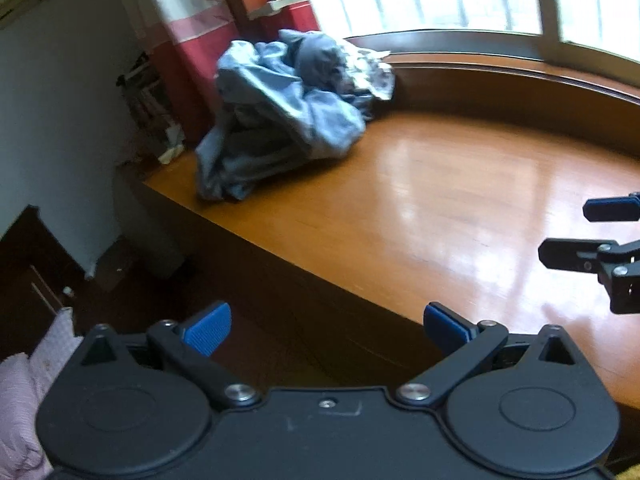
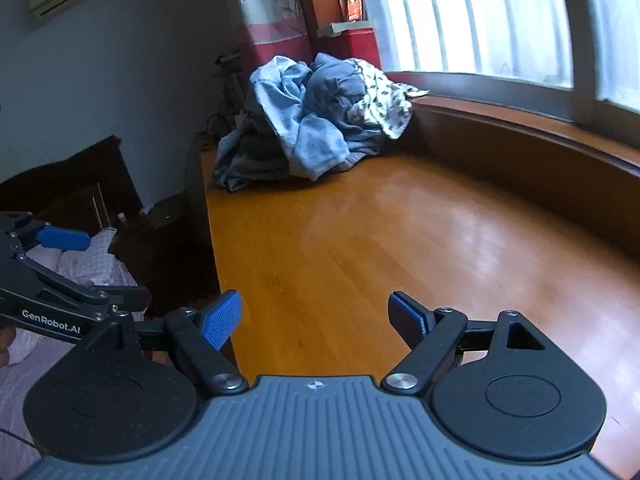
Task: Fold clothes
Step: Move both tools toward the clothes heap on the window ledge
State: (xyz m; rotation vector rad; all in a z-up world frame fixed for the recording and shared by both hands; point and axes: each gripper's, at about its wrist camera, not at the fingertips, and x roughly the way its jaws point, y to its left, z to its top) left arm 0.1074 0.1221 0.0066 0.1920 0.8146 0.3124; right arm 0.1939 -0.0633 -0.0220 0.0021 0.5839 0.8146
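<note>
**Clothes heaped at the far corner, both tools wide and empty**

The pile of clothes (image 1: 288,116) sits crumpled at the far left corner of the wooden platform (image 1: 440,208), pressed toward the red curtain (image 1: 188,68) and just beside the raised sill (image 2: 520,148) under the window (image 2: 480,20). It mixes pale blue and grey fabric with a patterned white piece (image 2: 380,104) on the window side. Its lower folds reach close to the platform's left edge (image 2: 212,240), beyond which the surface drops to darker floor.

Between the pile and the viewer the glossy boards lie bare, bounded by the curved sill on the right and the straight left edge.

The left hand-held gripper (image 1: 326,330) hangs over that left edge, jaws spread wide with nothing between them. The right hand-held gripper (image 2: 316,318) hovers over the near boards, also released and empty, well apart from the pile. Each tool shows at the side of the other's view.

Pink bedding (image 2: 92,264) lies below the platform's left side.
</note>
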